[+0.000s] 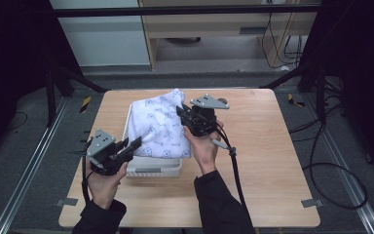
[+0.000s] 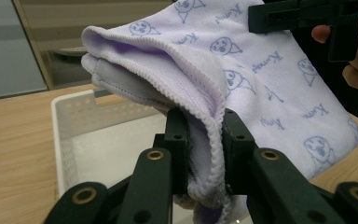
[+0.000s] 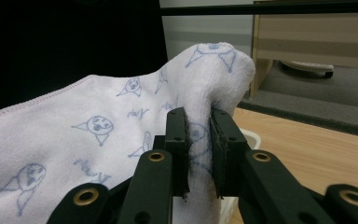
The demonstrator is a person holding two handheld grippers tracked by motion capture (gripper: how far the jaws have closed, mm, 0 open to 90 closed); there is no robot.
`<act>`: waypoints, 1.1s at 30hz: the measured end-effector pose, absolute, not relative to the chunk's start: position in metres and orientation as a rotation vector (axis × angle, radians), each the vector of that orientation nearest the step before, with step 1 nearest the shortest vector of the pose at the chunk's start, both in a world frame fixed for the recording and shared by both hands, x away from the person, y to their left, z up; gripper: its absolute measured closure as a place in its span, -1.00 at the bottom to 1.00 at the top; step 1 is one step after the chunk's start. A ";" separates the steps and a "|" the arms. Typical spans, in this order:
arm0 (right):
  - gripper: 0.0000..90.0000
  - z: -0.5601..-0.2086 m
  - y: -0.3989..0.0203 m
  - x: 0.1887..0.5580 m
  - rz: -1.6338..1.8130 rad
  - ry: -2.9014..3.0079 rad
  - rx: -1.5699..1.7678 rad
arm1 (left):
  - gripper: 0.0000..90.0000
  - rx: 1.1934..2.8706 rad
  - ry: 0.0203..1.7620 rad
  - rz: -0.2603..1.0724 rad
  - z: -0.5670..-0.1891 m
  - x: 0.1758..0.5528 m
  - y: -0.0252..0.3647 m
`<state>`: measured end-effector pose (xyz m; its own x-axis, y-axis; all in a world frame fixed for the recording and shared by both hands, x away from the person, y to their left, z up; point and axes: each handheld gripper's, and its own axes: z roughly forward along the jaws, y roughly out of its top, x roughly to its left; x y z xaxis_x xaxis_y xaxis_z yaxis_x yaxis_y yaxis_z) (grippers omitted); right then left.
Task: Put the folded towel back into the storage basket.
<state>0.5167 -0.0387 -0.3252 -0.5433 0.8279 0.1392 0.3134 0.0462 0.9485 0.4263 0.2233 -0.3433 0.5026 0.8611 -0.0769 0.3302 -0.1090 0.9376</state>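
Observation:
A folded white towel [image 1: 158, 124] printed with small blue faces hangs over a white perforated basket [image 1: 153, 168] in the middle of the table. My left gripper [image 1: 135, 145] is shut on the towel's [image 2: 261, 74] near left corner, the cloth pinched between its jaws. My right gripper [image 1: 181, 113] is shut on the towel's [image 3: 74, 140] far right edge, where a bunched fold sticks up above its jaws. Both hold the towel lifted over the basket [image 2: 74, 121].
The wooden table [image 1: 268, 146] has free room to the right and left of the basket. Black cables [image 1: 236, 170] trail from the grippers toward the person. Metal rails run along the floor on both sides, and a wooden cabinet stands beyond the table.

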 end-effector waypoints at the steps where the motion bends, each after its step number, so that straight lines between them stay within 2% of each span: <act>1: 0.75 -0.325 -0.033 0.519 1.520 1.883 1.139 | 0.67 1.673 1.035 0.625 -0.344 0.427 0.228; 12: 0.75 -0.338 -0.005 0.536 1.525 1.900 1.133 | 0.67 1.678 1.095 0.634 -0.357 0.442 0.251; 33: 0.75 -0.384 0.016 0.567 1.435 1.984 1.182 | 0.67 1.761 1.185 0.625 -0.394 0.470 0.258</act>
